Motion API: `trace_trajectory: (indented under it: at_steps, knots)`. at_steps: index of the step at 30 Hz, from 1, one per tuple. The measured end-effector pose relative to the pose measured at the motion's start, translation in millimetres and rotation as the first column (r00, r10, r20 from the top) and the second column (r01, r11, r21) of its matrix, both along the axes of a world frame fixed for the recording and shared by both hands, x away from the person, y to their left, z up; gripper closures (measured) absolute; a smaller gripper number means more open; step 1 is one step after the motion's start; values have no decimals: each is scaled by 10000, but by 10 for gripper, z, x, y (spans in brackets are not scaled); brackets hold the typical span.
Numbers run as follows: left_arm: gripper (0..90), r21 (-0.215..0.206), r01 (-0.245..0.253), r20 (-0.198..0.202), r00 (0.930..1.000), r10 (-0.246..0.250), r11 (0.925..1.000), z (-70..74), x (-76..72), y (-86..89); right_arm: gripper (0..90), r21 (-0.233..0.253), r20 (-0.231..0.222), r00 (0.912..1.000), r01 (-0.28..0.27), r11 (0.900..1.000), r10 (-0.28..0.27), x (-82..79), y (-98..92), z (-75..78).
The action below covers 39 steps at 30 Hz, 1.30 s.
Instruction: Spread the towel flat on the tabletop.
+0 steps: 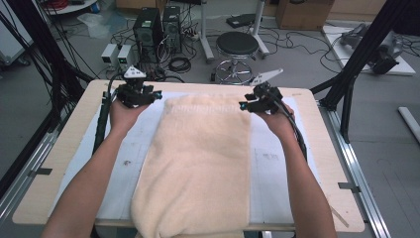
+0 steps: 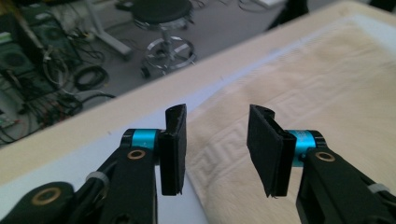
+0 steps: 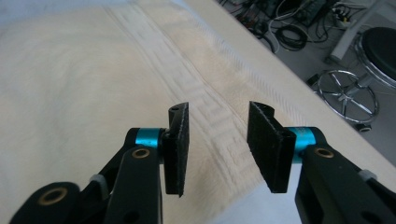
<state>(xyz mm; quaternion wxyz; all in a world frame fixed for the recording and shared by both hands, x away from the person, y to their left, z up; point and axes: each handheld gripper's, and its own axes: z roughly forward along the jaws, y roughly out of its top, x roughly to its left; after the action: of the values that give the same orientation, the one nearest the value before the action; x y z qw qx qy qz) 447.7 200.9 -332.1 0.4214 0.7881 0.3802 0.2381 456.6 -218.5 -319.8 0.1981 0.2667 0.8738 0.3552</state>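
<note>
Two far corners of the cream terry towel, lying lengthwise on the white-topped wooden table, are the targets. The left gripper and right gripper hover there, jaws parted wide, holding nothing. Best to pinch both keyed borders together, evenly.

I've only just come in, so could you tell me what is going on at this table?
A person holds a gripper in each hand at the far end of a cream towel lying folded on the table. The left gripper and right gripper hover over its far corners, jaws open, gripping nothing.
</note>
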Motion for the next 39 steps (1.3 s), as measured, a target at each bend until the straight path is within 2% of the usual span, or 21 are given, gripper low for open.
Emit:
trace_trajectory:
  at_steps: [1, 4, 6, 9, 12, 13, 15, 17, 20, 21, 22, 25, 26, 28, 31, 33, 34, 35, 36, 37, 39]
  knots:
    - [575, -34, 126, -234, 9996, -126, 9999, -87, -56, 19, 565, -68, -38, 9999, -99, 9999, 98, -56, -15, -67]
    - [567, 2, 678, -787, 9946, -676, 9977, -341, -255, 49, 539, 168, -652, 9976, -202, 9997, 213, -216, -42, -257]
    - [567, -134, 1107, -914, 9896, -1114, 9938, -483, -400, 59, 528, 146, -813, 9953, -523, 9985, 534, -351, -44, -355]
    - [548, -113, 1612, -1044, 9813, -1615, 9868, -635, -594, 61, 519, 257, -886, 9928, -792, 9965, 812, -566, -52, -452]
    - [522, -144, 1997, -962, 9750, -2002, 9797, -724, -797, 62, 507, 430, -912, 9891, -1116, 9928, 1152, -777, -55, -513]
    - [521, -225, 2173, -930, 9714, -2185, 9758, -743, -865, 68, 507, 454, -938, 9880, -1192, 9918, 1231, -849, -50, -526]
    - [498, -105, 2465, -959, 9644, -2464, 9691, -755, -1007, 70, 509, 679, -804, 9859, -1414, 9876, 1467, -1001, -40, -543]
    - [472, -29, 2810, -909, 9557, -2801, 9597, -752, -1170, 80, 499, 653, -877, 9811, -1671, 9838, 1725, -1157, -15, -558]
    - [463, 35, 3232, -607, 9447, -3224, 9463, -765, -1438, 140, 508, 733, -675, 9737, -2129, 9743, 2178, -1403, 17, -601]
    - [462, 35, 3232, -607, 9447, -3224, 9463, -765, -1438, 140, 509, 684, -716, 9699, -2279, 9713, 2326, -1477, 30, -625]
    - [462, -90, 3470, -603, 9360, -3469, 9378, -790, -1599, 187, 514, 664, -734, 9653, -2461, 9670, 2507, -1548, 45, -653]
    - [468, -129, 3936, -789, 9160, -3933, 9192, -826, -1799, 240, 524, 723, -974, 9501, -2904, 9542, 2965, -1747, 80, -750]
    - [479, -186, 4150, -892, 9055, -4149, 9096, -843, -1850, 250, 530, 739, -1081, 9431, -3077, 9486, 3143, -1803, 93, -791]
    - [515, 121, 4391, -1153, 8930, -4350, 8983, -896, -1920, 251, 552, 658, -1429, 9317, -3278, 9425, 3340, -1890, 124, -885]
    - [617, 634, 4696, -1864, 8724, -4519, 8806, -1034, -1947, 216, 635, 362, -1858, 9208, -3424, 9389, 3430, -1924, 157, -1033]
    - [705, 559, 4698, -1557, 8757, -4571, 8810, -1082, -1972, 212, 717, 251, -2182, 9129, -3480, 9371, 3449, -1914, 172, -1133]
    - [755, 463, 4638, -1571, 8781, -4520, 8847, -1084, -1970, 203, 815, 518, -2058, 9118, -3524, 9344, 3553, -1908, 153, -1150]
    - [803, 482, 4666, -1662, 8756, -4535, 8832, -1075, -1956, 203, 853, 678, -2219, 9058, -3550, 9324, 3610, -1892, 139, -1152]
    - [837, 406, 4585, -1782, 8776, -4451, 8877, -1068, -1945, 194, 867, 742, -2368, 9017, -3544, 9321, 3617, -1879, 134, -1150]
    - [850, 463, 4503, -1854, 8810, -4353, 8917, -1055, -1936, 186, 873, 665, -2372, 9013, -3571, 9317, 3623, -1863, 135, -1141]
    - [861, 704, 4285, -1640, 8957, -4133, 9008, -1027, -1926, 161, 878, 229, -2238, 9100, -3531, 9353, 3490, -1851, 131, -1103]
